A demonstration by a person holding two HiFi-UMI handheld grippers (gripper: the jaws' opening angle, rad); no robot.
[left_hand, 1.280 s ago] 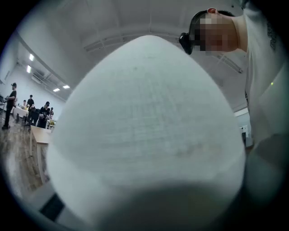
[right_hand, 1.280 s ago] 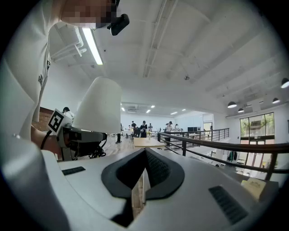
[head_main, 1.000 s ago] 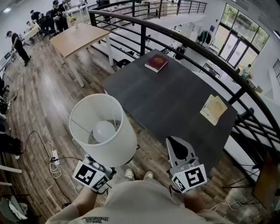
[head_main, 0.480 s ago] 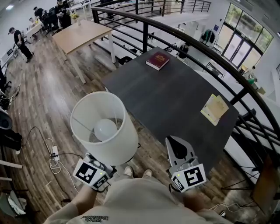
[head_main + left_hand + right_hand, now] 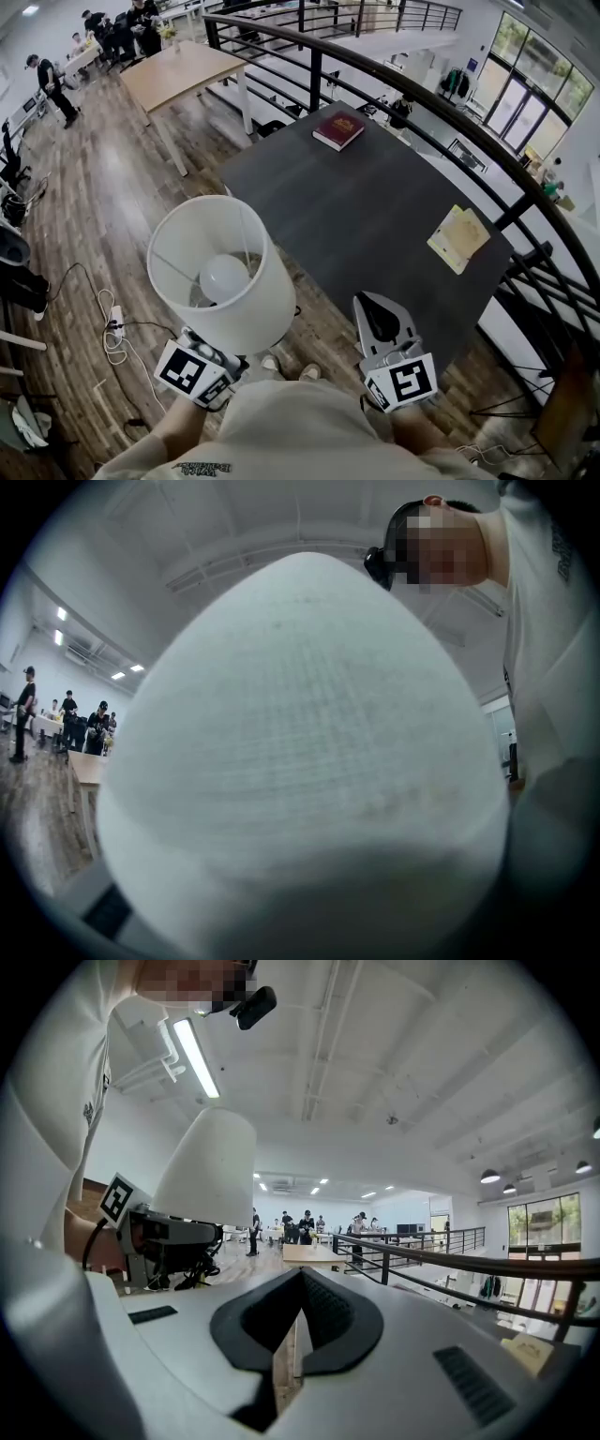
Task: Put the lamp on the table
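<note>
Hidden: the lamp (image 5: 222,277) shade filled the left gripper view, covering the jaws.
Left gripper (image 5: 217,356): level, gripping the upright lamp, over the floor beside the table (image 5: 375,206).
Right gripper (image 5: 373,305): level, jaws closed, empty.

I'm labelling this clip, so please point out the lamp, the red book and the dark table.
lamp (image 5: 225,278), head view, on the bulb inside the white shade.
book (image 5: 337,130), head view, on the middle of its red cover.
table (image 5: 356,211), head view, on the bare dark top.
</note>
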